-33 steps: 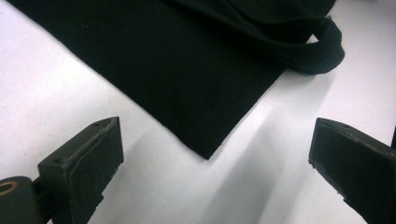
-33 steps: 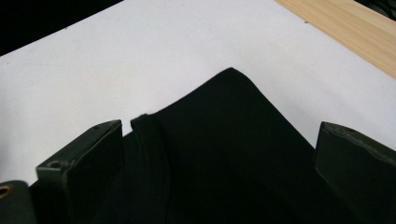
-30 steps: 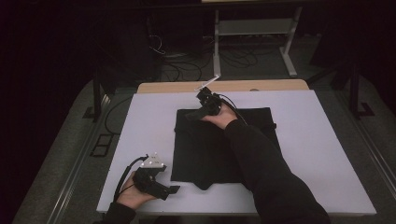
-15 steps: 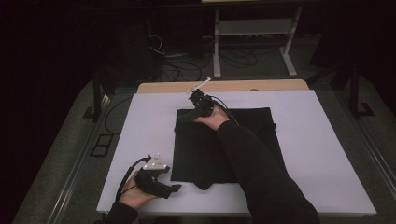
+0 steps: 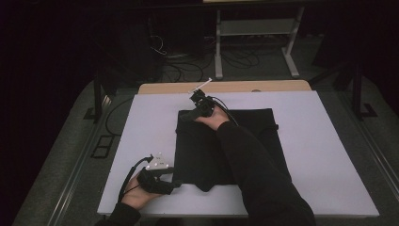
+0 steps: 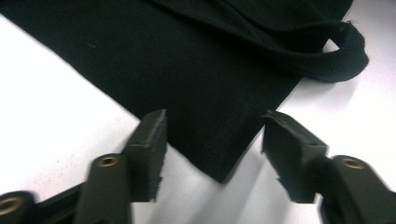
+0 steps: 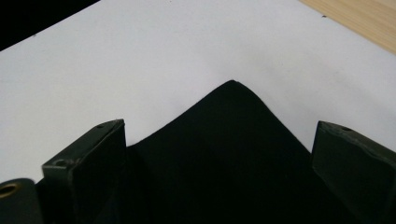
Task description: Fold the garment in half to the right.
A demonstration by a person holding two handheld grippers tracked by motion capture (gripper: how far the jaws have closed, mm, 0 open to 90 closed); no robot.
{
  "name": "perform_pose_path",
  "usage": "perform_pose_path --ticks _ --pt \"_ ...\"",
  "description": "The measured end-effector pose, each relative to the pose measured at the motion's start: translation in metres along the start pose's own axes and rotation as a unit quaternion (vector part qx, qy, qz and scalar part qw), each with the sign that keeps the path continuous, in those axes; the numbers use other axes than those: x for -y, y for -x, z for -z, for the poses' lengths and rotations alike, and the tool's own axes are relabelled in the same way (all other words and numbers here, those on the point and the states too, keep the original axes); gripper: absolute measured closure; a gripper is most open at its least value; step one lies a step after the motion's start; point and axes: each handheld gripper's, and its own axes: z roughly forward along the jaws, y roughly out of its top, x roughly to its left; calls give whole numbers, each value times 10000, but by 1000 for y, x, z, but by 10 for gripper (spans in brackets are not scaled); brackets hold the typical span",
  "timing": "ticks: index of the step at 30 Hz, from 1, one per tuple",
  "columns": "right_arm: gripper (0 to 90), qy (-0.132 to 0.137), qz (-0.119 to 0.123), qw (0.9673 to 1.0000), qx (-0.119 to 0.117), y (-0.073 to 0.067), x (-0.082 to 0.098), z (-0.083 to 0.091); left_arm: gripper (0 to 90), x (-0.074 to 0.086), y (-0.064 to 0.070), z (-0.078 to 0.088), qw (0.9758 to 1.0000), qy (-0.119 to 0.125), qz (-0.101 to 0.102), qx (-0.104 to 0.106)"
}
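Evidently a black cloth bag [image 5: 226, 143] is laid flat in the middle of the white counter [image 5: 329, 155], its strap loop [image 6: 348, 51] spilling past the near edge of the cloth, so that two of its corners can be taken at once. The left gripper [image 5: 175, 185] is held low at the bag's near left corner, which is seen between its jaws in the left gripper view; the jaws have just been closing to about half their spread, yet the pads [image 6: 149, 149] are not pressed on the cloth. The right gripper [image 5: 188, 116] is reached across to the far left corner, where the cloth rises in a peak between jaws set wide apart, nothing being clamped. Such a placing is judged to serve a fold or a lift along the bag's left edge. Compared with a second ago, the right gripper is found lower and shifted leftward onto that corner, while the left hand is unmoved.
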Motion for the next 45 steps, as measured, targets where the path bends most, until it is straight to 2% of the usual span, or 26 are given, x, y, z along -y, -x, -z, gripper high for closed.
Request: perform_pose_path --ticks 6,18,19,20,24,27,31,35,39,45 --pt "43 -31 12 10000 -17 -2 -6 -13 530 -1 -2 1 9998 -88 -150 51" --pt "60 -163 52 9998 40 -5 -15 -34 721 -6 -3 -2 9995 -135 -209 189" --pt "62 -175 60 9998 52 -5 -15 -36 736 -6 -2 -3 9997 -90 -155 193" --pt "64 -192 45 9998 51 -5 -16 -37 751 -7 -3 -3 9995 -139 -210 210" --pt "76 -244 27 9997 87 -3 -16 -43 817 -9 -3 -3 9995 -136 -219 180" --pt "106 -246 9 9996 141 -3 -16 -46 839 -10 -2 -3 9997 -77 -186 159" --pt "143 -281 -11 9993 236 0 -15 -49 847 -13 -1 -2 9995 -81 -267 157" --pt "221 -281 -45 9988 386 0 -15 -50 849 -14 0 -1 9996 20 -256 145" --pt "354 -248 -101 9986 462 1 -15 -48 849 -15 1 0 9995 61 -268 145" --pt "557 -257 -51 9981 555 3 -16 -46 849 -15 1 1 9994 133 -298 144"
